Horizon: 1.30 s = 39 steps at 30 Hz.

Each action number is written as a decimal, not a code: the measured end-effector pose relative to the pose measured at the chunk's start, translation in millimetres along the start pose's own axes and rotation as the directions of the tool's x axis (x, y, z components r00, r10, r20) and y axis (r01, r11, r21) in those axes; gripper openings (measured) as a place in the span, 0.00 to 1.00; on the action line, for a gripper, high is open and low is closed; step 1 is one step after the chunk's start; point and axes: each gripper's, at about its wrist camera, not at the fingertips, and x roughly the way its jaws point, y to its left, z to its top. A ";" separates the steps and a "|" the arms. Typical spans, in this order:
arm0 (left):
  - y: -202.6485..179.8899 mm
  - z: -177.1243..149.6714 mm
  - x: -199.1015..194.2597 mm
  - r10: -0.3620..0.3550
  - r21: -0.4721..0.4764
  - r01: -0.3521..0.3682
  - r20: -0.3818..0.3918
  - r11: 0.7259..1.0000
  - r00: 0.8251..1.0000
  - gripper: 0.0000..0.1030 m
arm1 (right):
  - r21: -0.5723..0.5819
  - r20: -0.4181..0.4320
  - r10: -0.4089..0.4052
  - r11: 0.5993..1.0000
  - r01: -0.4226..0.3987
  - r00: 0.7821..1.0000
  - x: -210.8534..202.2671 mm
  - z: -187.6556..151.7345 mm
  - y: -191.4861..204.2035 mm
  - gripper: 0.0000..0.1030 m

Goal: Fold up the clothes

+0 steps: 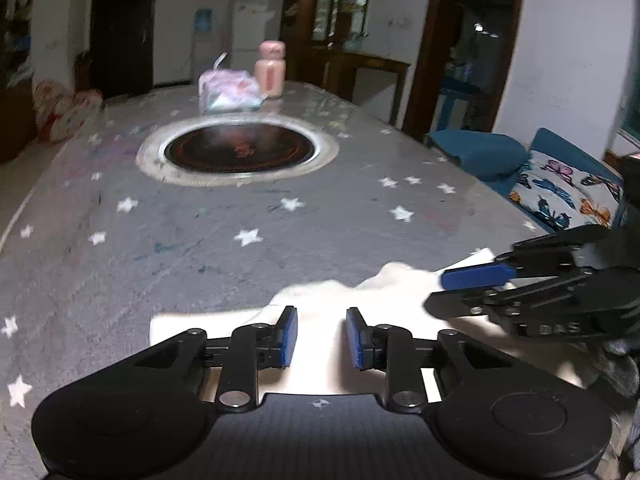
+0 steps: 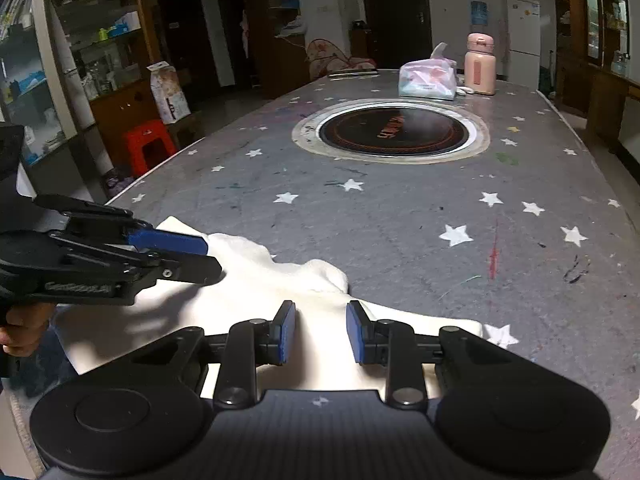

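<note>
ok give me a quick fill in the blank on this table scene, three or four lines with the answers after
1. The garment lying on the near end of the table is ____ in colour.
2. The grey tablecloth is printed with white ____.
3. The bottle at the far end is ____ in colour.
4. Set into the middle of the table is a ____-shaped cooktop.

Missing words: white; stars; pink; round
</note>
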 end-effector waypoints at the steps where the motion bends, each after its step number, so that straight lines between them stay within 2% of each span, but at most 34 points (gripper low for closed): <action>1: 0.6 -0.2 0.2 -0.001 -0.004 0.001 0.001 1.000 1.000 0.26 | -0.003 0.002 -0.003 1.000 0.003 1.000 -1.3 0.9 0.6 0.26; 5: -1.7 2.2 -1.6 -0.011 -0.007 0.011 0.023 1.000 1.000 0.26 | -0.032 0.030 0.002 0.999 -0.001 1.000 -8.2 10.0 7.9 0.26; 12: -1.5 1.5 8.1 0.007 -0.016 -0.007 0.012 1.000 1.000 0.27 | -0.066 0.012 -0.029 0.997 0.030 1.000 10.6 14.0 12.9 0.28; 16: -3.4 1.6 1.4 0.008 -0.012 -0.008 0.027 1.000 1.000 0.28 | -0.084 0.033 -0.044 0.995 0.046 0.999 -1.7 14.2 16.3 0.37; 18: -5.3 0.8 -5.5 0.012 -0.003 -0.012 0.039 1.000 0.999 0.28 | -0.083 0.041 -0.038 0.996 0.042 0.998 -11.9 11.2 16.7 0.38; 22: -12.2 -4.1 -28.3 -0.017 0.020 0.016 0.070 1.000 0.997 0.28 | -0.098 0.049 -0.018 0.995 0.023 0.999 -32.5 0.1 20.8 0.46; 26: -27.0 -19.3 -53.2 -0.066 0.076 0.060 0.082 0.995 0.994 0.28 | -0.150 0.051 0.016 0.989 -0.008 0.999 -53.0 -17.5 33.6 0.48; 31: -41.9 -39.1 -74.5 -0.082 0.114 0.071 0.097 0.991 0.992 0.28 | -0.196 0.062 0.017 0.981 -0.004 0.998 -68.9 -33.6 48.4 0.49; 35: -48.5 -51.1 -75.5 -0.092 0.120 0.082 0.083 0.989 0.992 0.28 | -0.219 0.072 0.013 0.976 0.003 0.997 -73.3 -43.5 56.1 0.49; 39: -47.3 -62.1 -62.5 -0.068 0.116 0.063 0.045 0.991 0.997 0.30 | -0.229 0.060 0.005 0.973 0.009 0.998 -65.7 -52.9 58.3 0.49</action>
